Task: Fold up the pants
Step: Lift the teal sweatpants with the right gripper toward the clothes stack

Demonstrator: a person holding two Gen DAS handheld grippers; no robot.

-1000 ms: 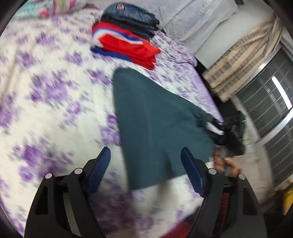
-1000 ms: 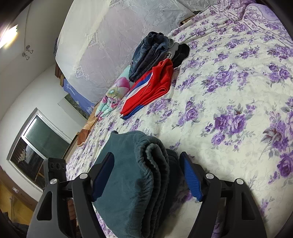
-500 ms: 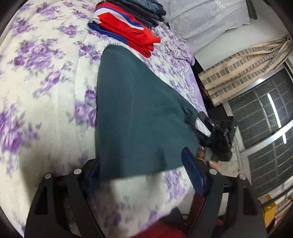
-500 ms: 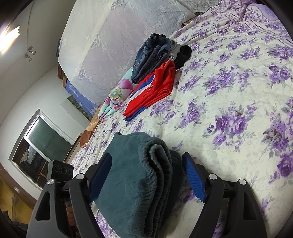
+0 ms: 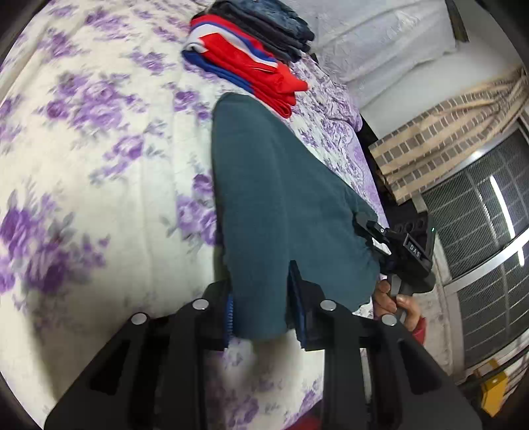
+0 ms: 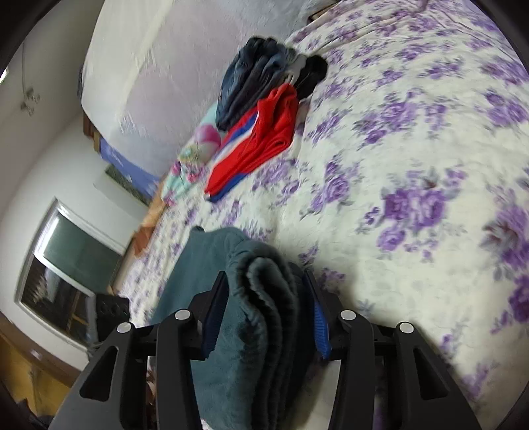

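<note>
- Left claw [image 5: 261,309]: nearly closed, its two blue-padded fingers [image 5: 295,304] pinching the near end of the teal pants [image 5: 274,185]. The cloth fills the gap between the pads.
- The pants lie as one long folded strip on the bed [image 5: 99,158], running away from the left claw toward the far clothes.
- Right claw [image 6: 264,307]: also nearly closed, clamped on the bunched, layered end of the same pants [image 6: 261,297]; several thick folds sit between its blue pads [image 6: 320,327].
- In the left wrist view the right claw [image 5: 380,236] shows at the right side of the pants, near the bed's edge, with the person's right hand [image 5: 395,304] wrapped around its handle, fingers curled.
- Count: two claws, one pair of teal pants.
- Further up the bed lies one red, white and blue garment [image 5: 251,72], folded, with a stack of dark clothes [image 5: 267,23] just beyond it, touching.
- The bedcover is cream with purple flowers; a window [image 5: 479,231] stands at the right.
</note>
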